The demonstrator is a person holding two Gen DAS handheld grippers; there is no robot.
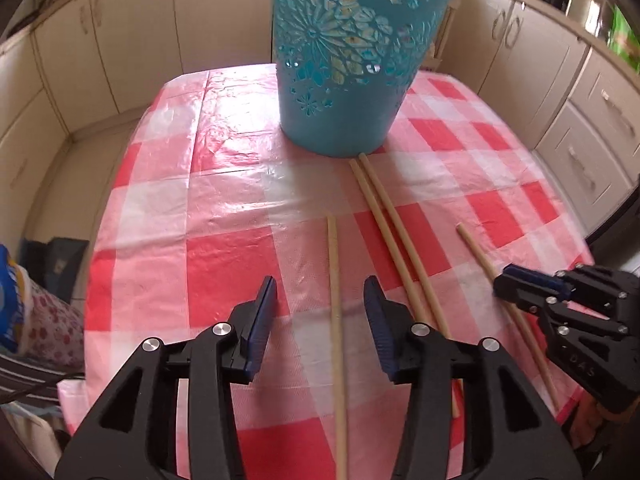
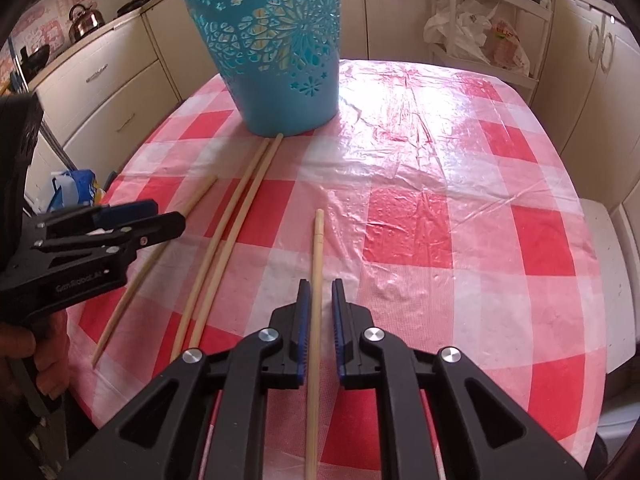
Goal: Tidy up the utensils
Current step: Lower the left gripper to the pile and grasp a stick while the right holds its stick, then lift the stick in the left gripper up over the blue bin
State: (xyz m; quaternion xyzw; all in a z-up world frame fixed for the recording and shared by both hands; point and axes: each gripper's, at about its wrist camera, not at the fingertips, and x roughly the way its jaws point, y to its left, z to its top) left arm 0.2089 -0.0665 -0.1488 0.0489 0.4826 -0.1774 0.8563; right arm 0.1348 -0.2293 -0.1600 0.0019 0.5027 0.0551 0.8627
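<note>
so you've got four chopsticks lying on the table (image 2: 440, 208), which has a red and white checked plastic cloth (image 1: 224, 264) over it. the blue basket (image 1: 344, 64) with the flower cutouts stands upright toward the far edge, roughly in the middle of it.

your left gripper (image 1: 320, 300) is sitting open over the near edge, pads apart, and one chopstick (image 1: 335, 320) lies on the cloth in the gap between them. neither pad is touching it, there's clear space on both sides.

your right gripper (image 2: 320, 304) is nearly shut but not quite. another chopstick (image 2: 317, 280) runs straight between its pads, and in the right wrist view you can see a thin sliver of gap on each side, so the pads aren't pressing on it. it's lying flat on the cloth pointing at the far edge.

between those two there's a pair of chopsticks (image 1: 384, 216) lying side by side and touching along most of their length. their far ends come right up to the foot of the basket, just about touching it; the near ends reach the near edge of the table.

from the right wrist view you can see the hand (image 2: 44, 356) holding the left gripper at the left edge of the table.
</note>
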